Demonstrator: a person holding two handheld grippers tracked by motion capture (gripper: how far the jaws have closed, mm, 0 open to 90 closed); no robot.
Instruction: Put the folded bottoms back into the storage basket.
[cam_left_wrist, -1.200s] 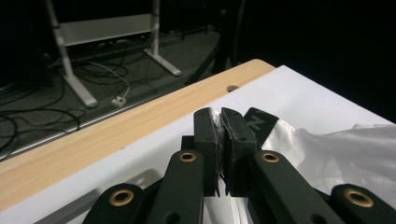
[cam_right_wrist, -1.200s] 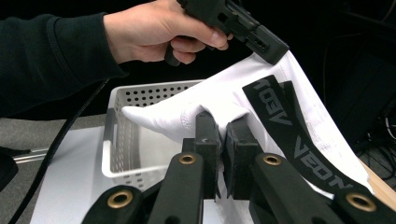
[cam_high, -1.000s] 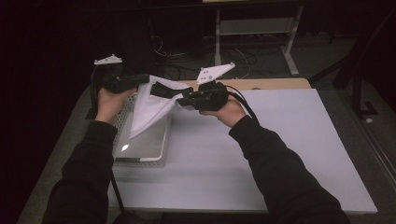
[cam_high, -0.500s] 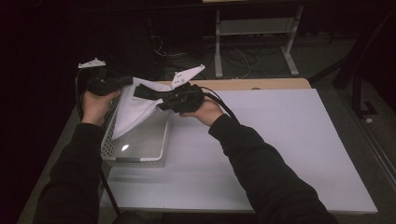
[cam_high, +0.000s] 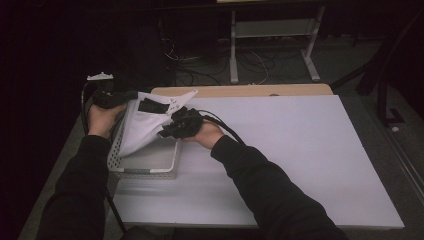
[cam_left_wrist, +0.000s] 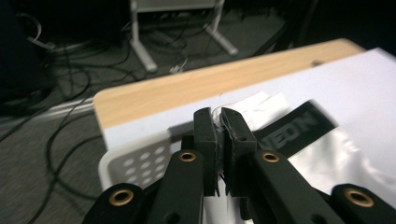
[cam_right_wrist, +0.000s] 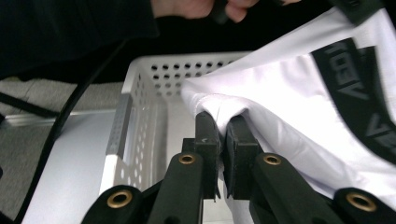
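Jaws of left gripper (cam_left_wrist: 219, 122) and right gripper (cam_right_wrist: 223, 125) each pinch one white garment (cam_high: 142, 127); one basket (cam_high: 150, 172).

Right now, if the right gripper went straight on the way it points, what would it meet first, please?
The right gripper, shut on the white cloth, points into the basket; past the cloth it would probably meet the basket's perforated far wall, though depth is unclear.

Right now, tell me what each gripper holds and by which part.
Both hold the white garment over the white basket. The left gripper pinches its upper edge near the label; the right gripper pinches a fold of its lower edge.
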